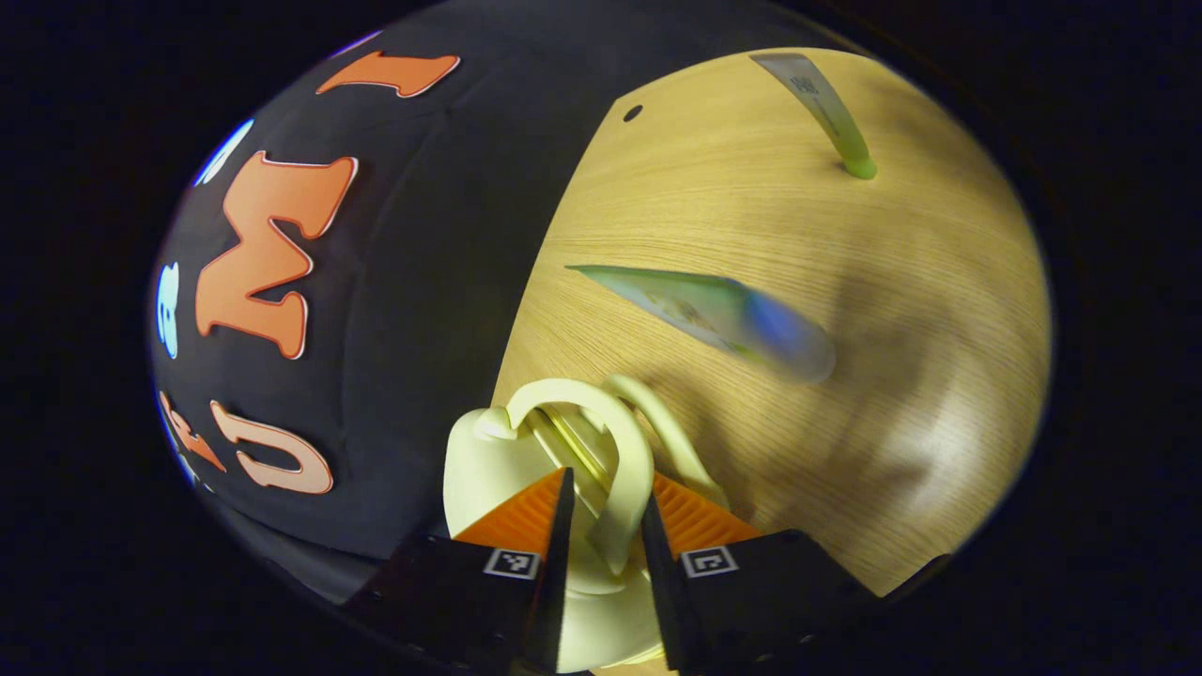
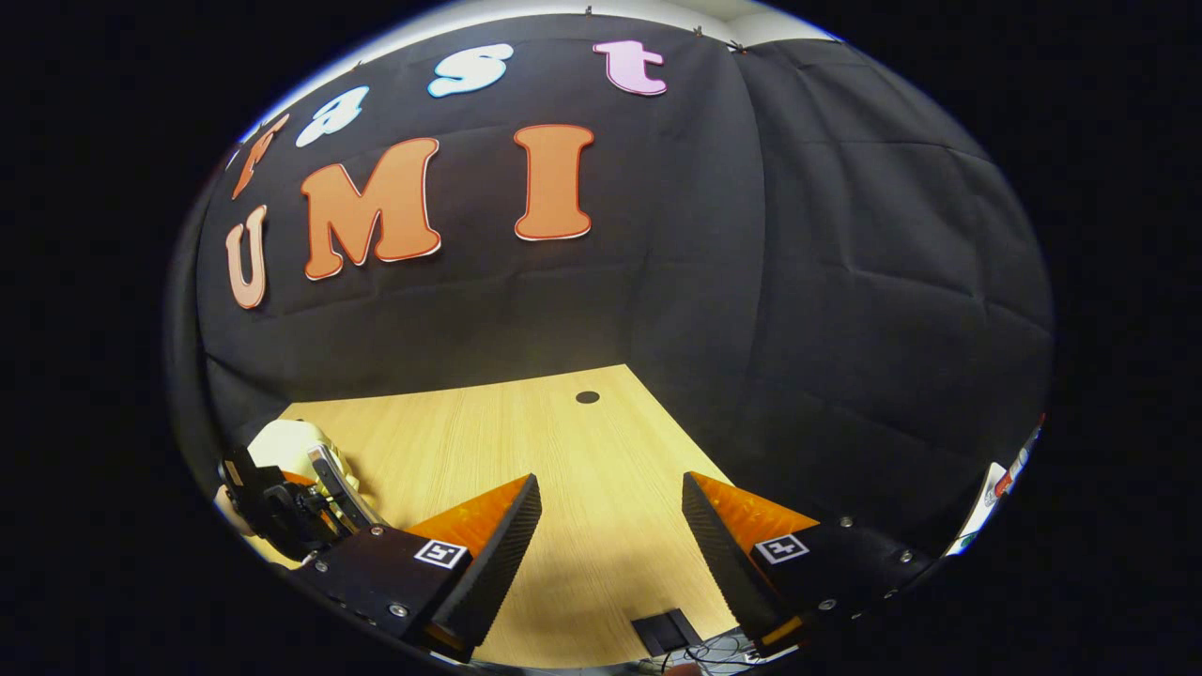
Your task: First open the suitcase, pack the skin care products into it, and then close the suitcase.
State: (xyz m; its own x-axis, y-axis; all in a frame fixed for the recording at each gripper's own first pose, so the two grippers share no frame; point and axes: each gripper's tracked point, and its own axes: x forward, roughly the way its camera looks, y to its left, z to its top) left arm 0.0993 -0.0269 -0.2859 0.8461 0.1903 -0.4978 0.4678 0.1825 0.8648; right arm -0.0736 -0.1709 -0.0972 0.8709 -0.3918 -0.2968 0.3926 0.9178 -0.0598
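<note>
In the left gripper view my left gripper [image 1: 610, 479] is shut on the curved handle [image 1: 627, 488] of a small cream suitcase [image 1: 479, 469], whose body lies under the fingers. Beyond it on the wooden table [image 1: 892, 376] a green skin care tube [image 1: 714, 314] appears blurred, and a second tube with a green cap [image 1: 826, 113] lies farther off. In the right gripper view my right gripper [image 2: 610, 507] stands open over bare table [image 2: 526, 432]. At that view's lower left the left gripper [image 2: 282, 512] is on the cream suitcase [image 2: 282, 441].
The black cloth wall borders the table on the far sides. A round hole [image 2: 587, 397] sits near the table's back corner [image 1: 633, 113]. A small black block with cables [image 2: 667, 629] lies at the table's near edge.
</note>
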